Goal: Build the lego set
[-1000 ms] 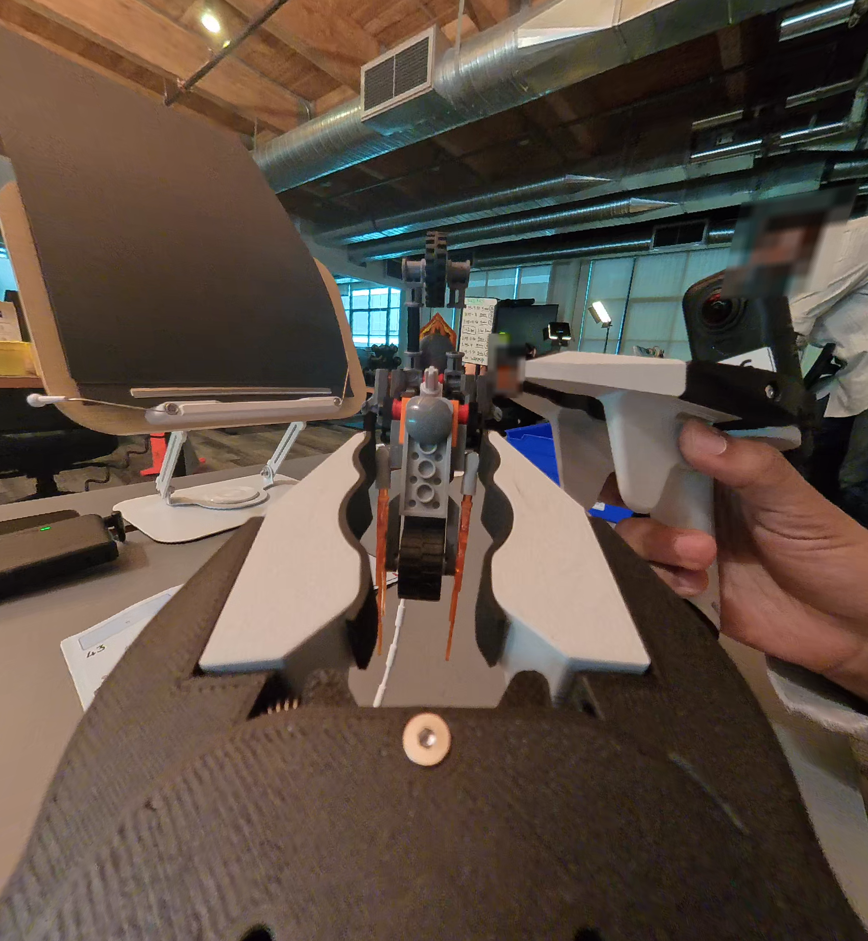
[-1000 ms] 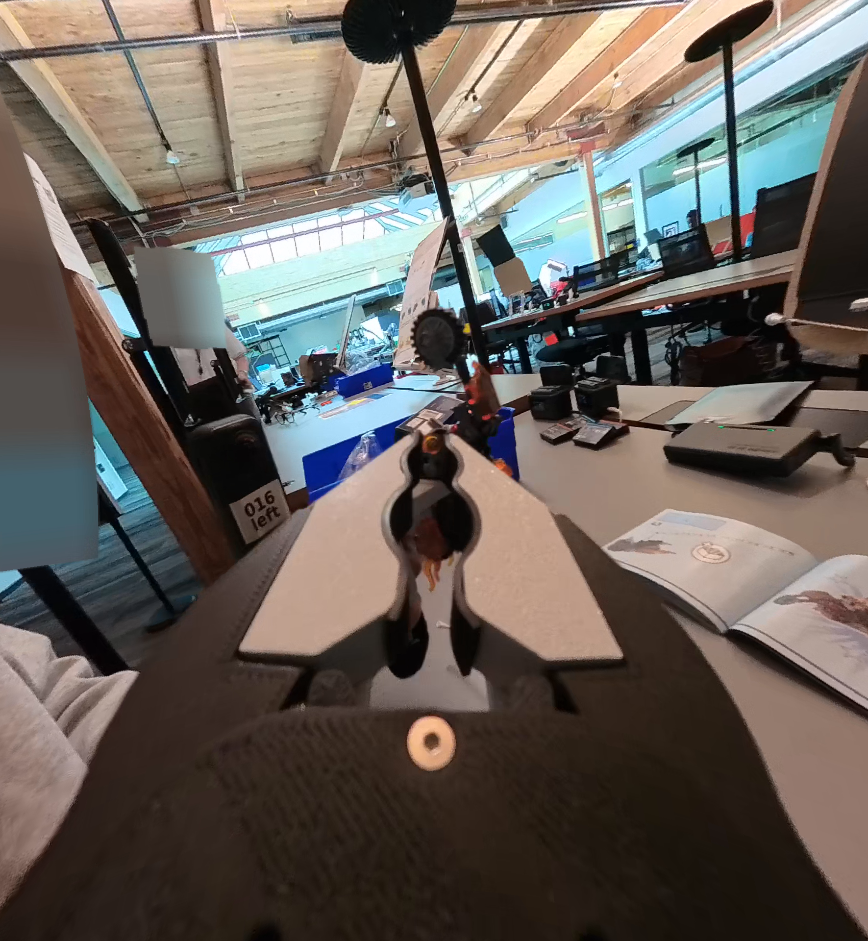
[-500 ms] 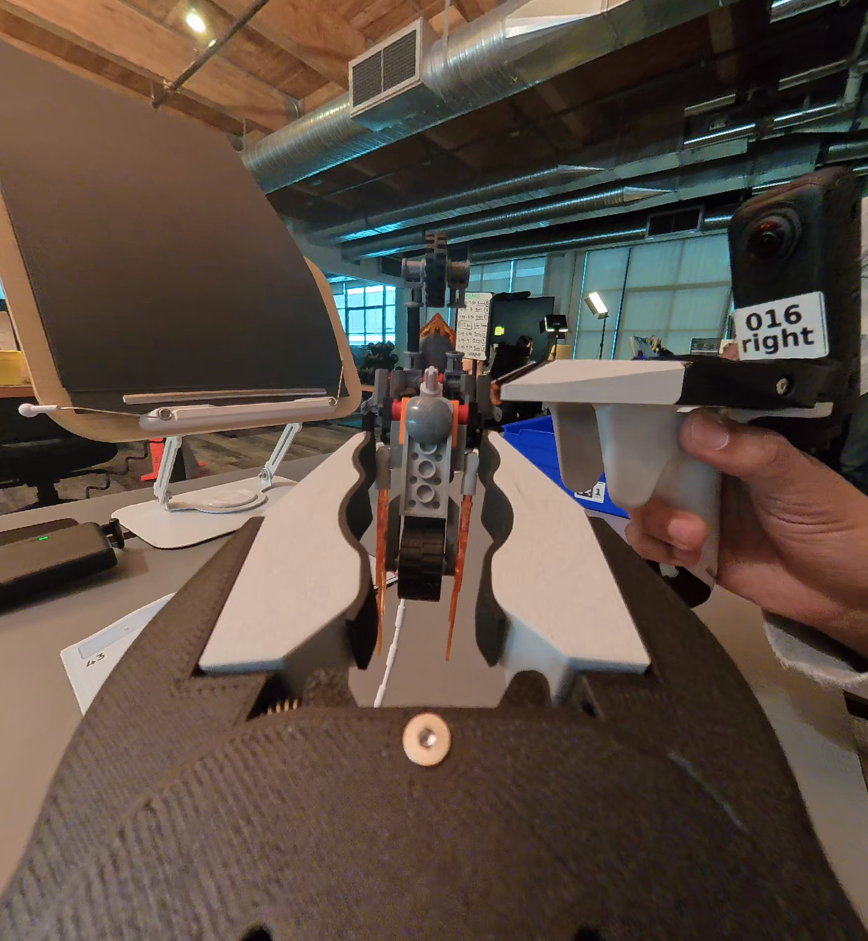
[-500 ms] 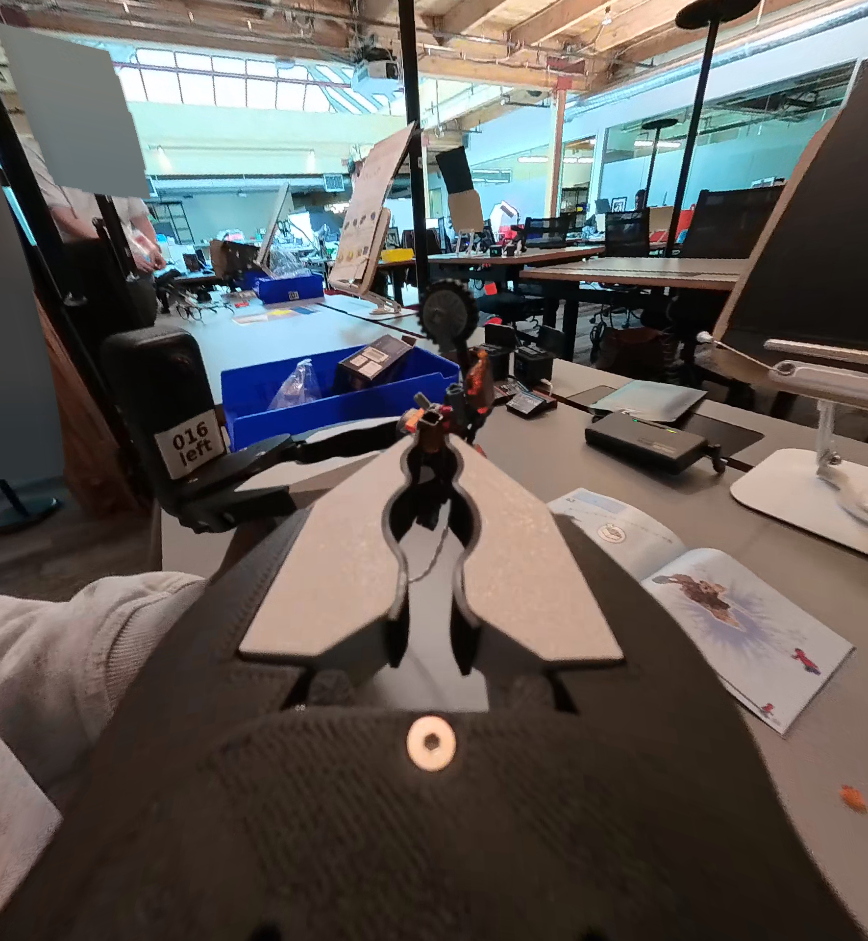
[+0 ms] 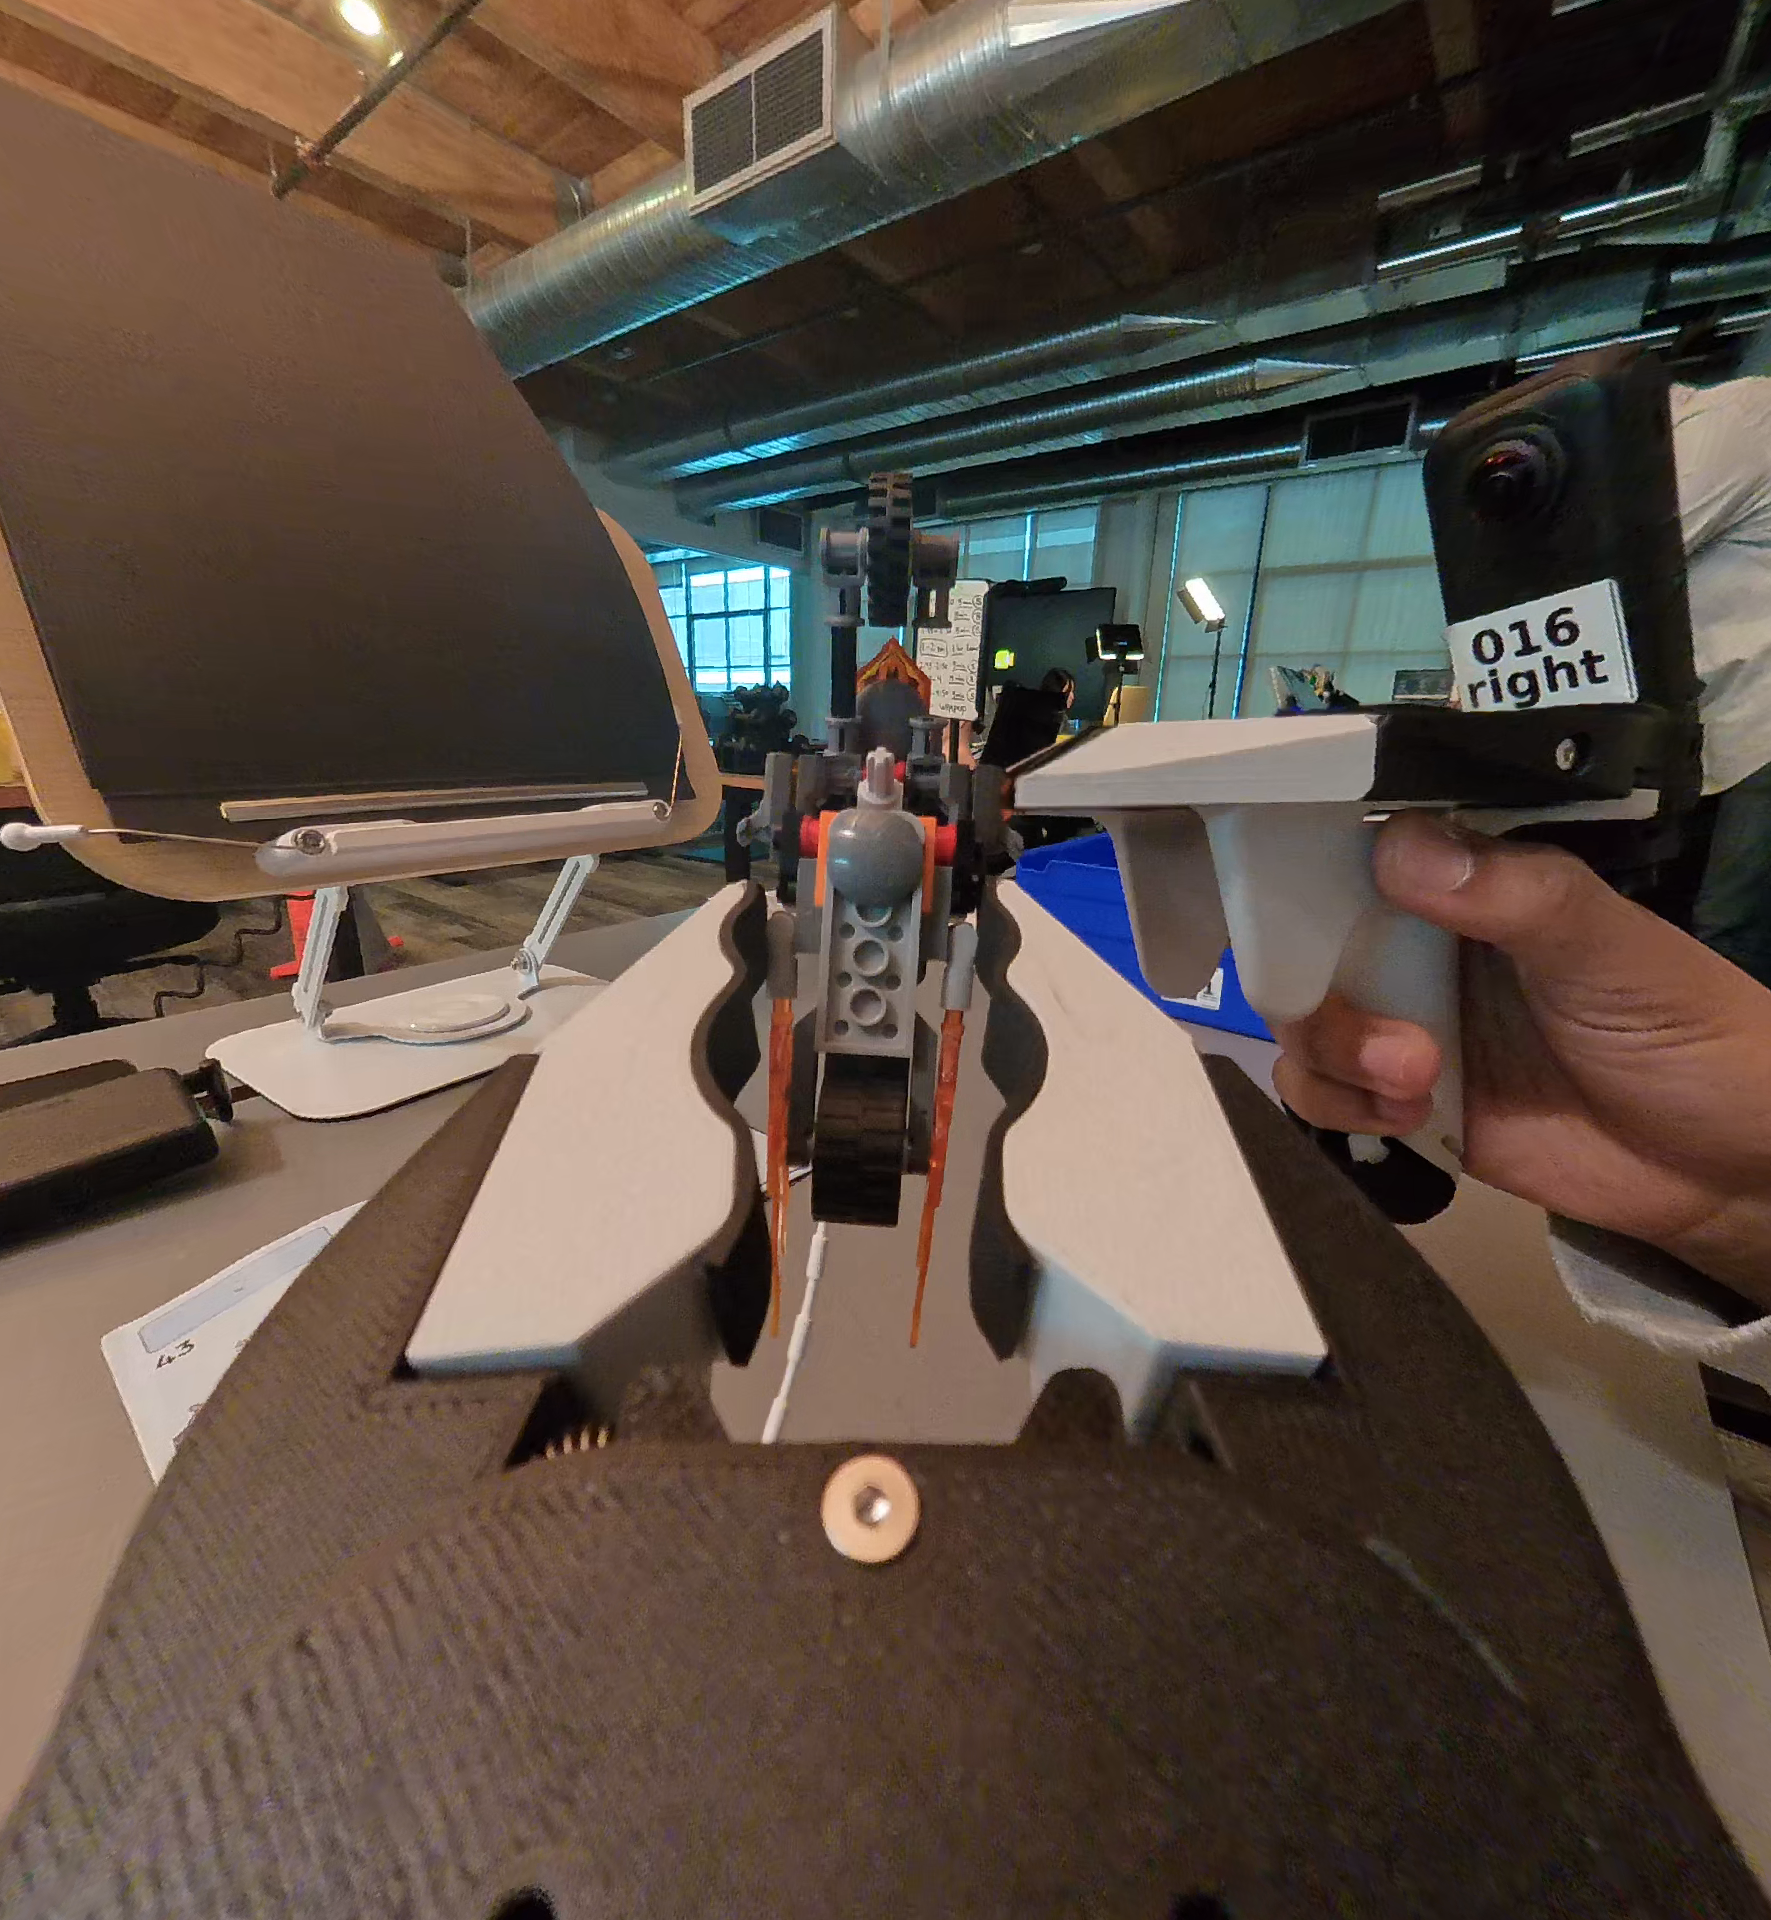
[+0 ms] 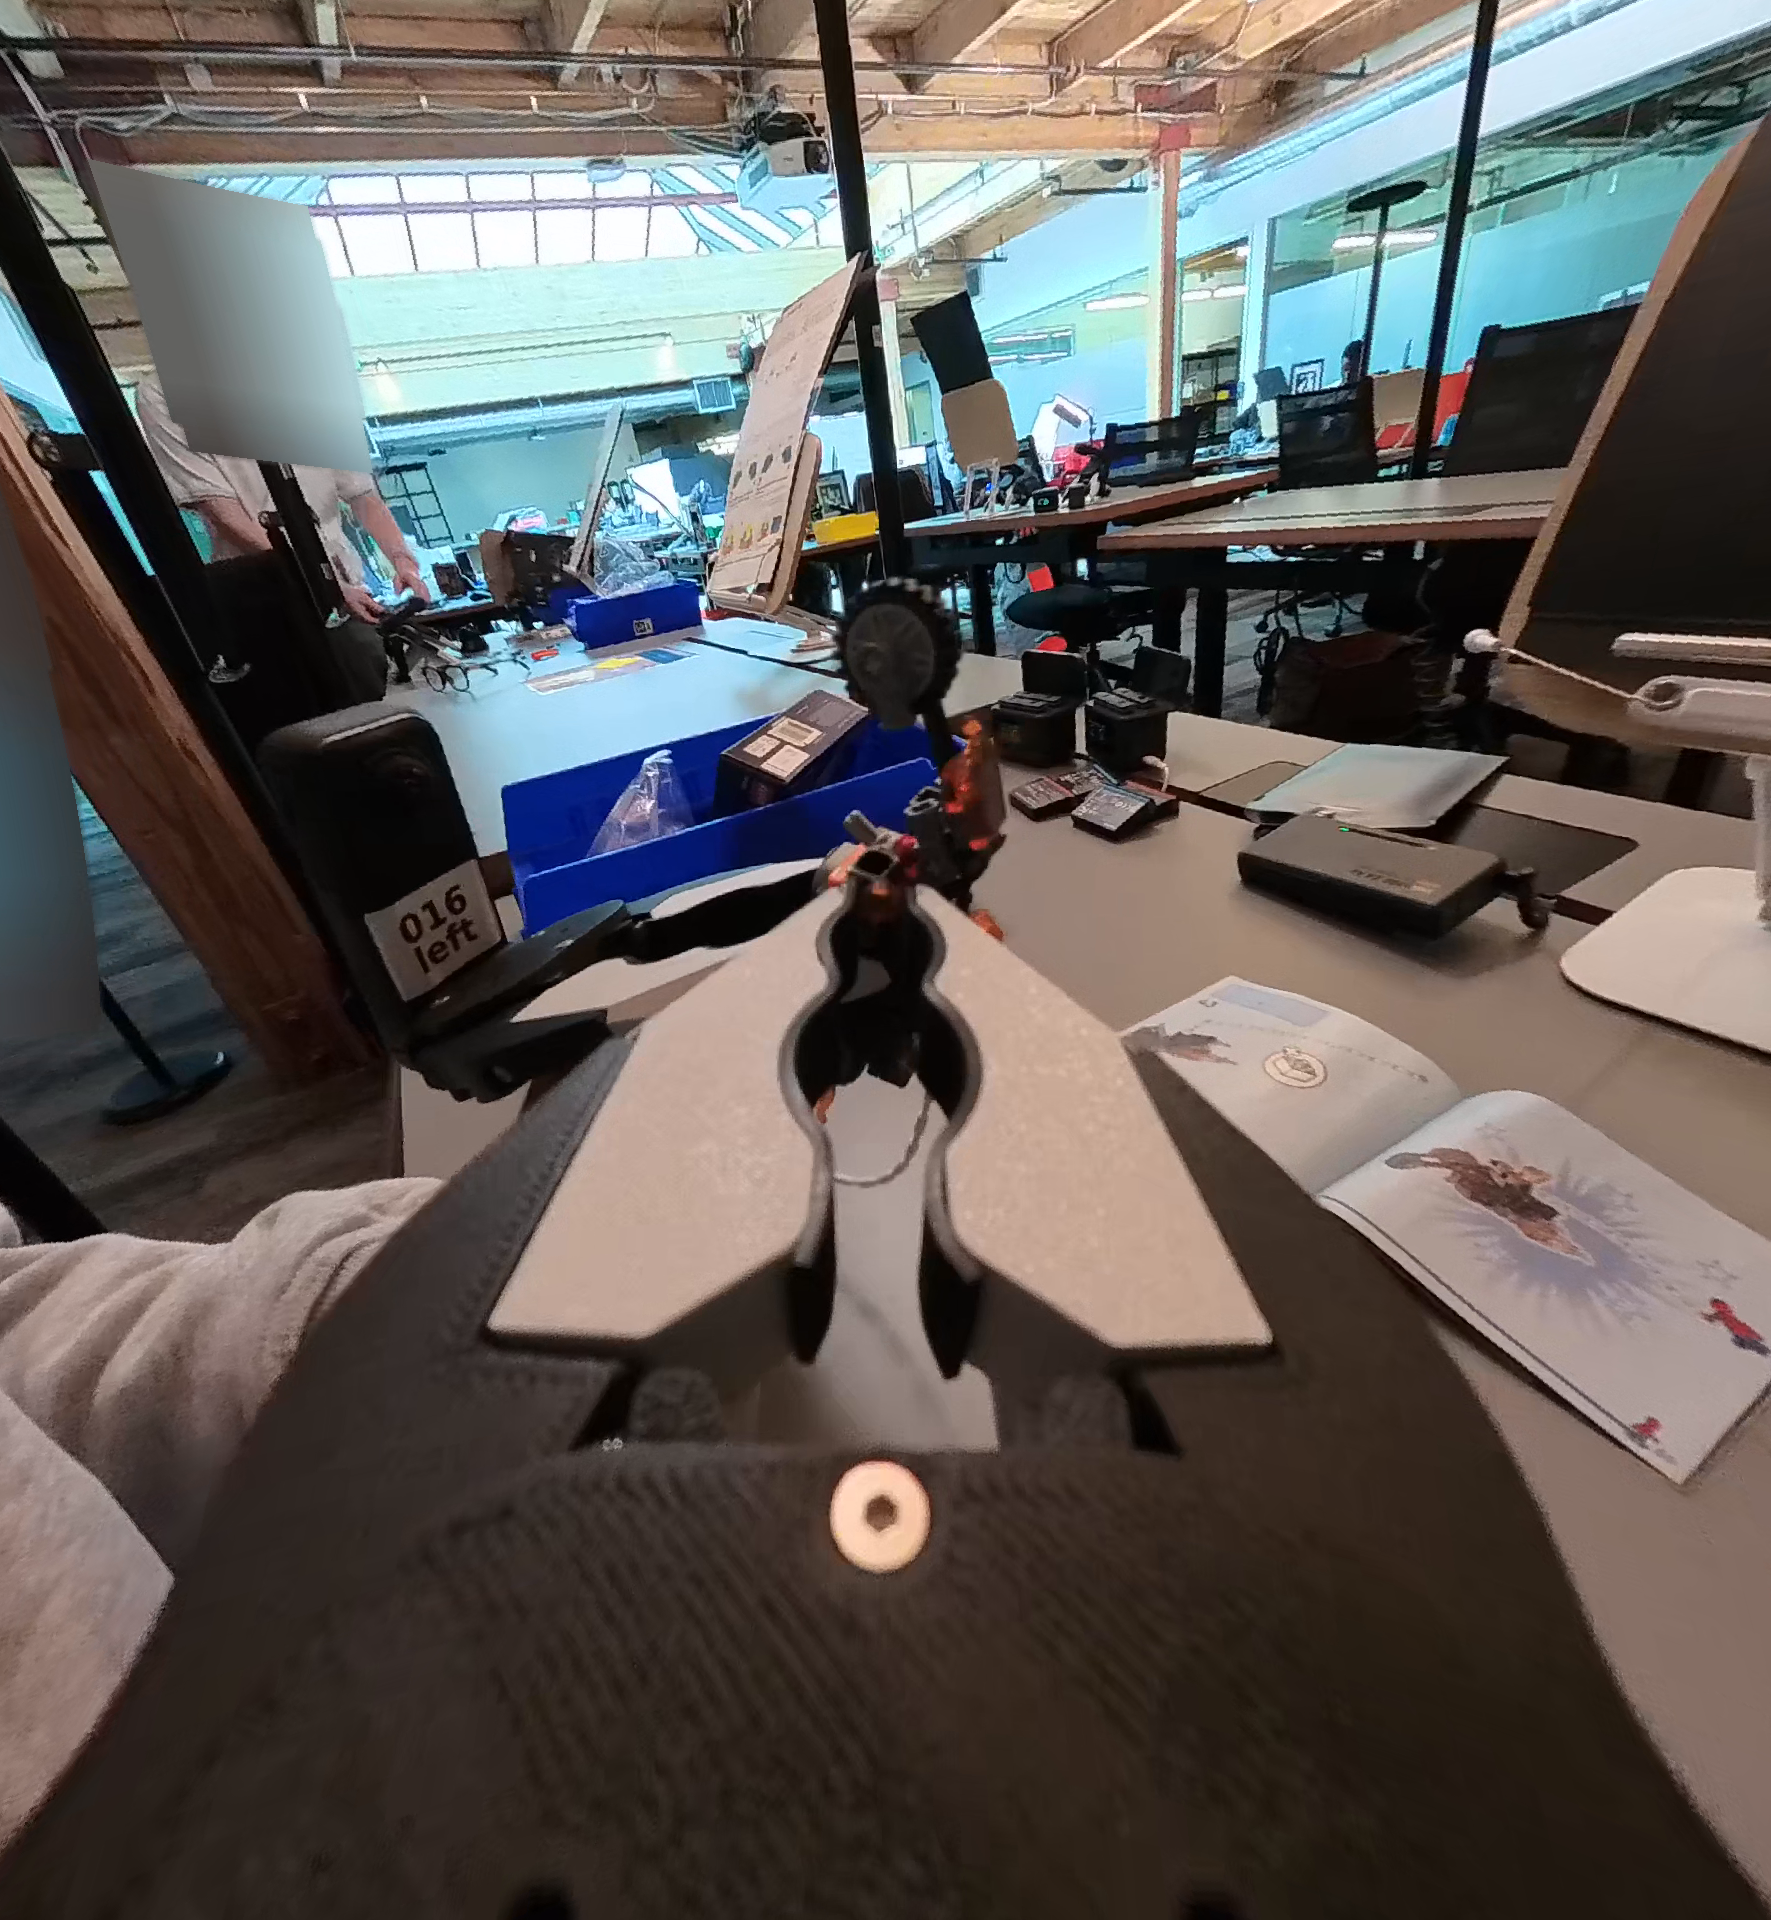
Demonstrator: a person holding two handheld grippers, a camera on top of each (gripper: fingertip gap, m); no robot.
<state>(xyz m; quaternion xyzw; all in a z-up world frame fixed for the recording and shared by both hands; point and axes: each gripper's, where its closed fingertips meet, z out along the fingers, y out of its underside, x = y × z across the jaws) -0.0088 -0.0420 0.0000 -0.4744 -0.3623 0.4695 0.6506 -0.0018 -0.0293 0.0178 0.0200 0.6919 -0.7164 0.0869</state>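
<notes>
Since the earlier frames the right gripper (image 6: 876, 899) has tipped downward, so its view now takes in more of the grey table (image 6: 1172, 935) and less of the ceiling, while in the left wrist view it has drawn slightly closer to the model and the hand (image 5: 1608, 1081) on its grip has slid lower. The left gripper (image 5: 865, 904) has barely shifted: it is clamped on the lego model (image 5: 865, 935), held above the table, its pale matte fingers (image 5: 632, 1122) with wavy inner edges pressing the sides. The model is a studded grey beam with a rounded grey dome, a ribbed black tyre below, translucent orange spikes trailing down, and a black toothed gear on a thin mast. The right gripper's tips are nearly together around a small dark end piece of that same model (whether they truly pinch it, I cannot tell). Both gripper bodies are coarse, ridged black plastic. An open glossy instruction booklet (image 6: 1483, 1195) lies flat on the table; a blue plastic bin (image 6: 715, 842) stands behind.
</notes>
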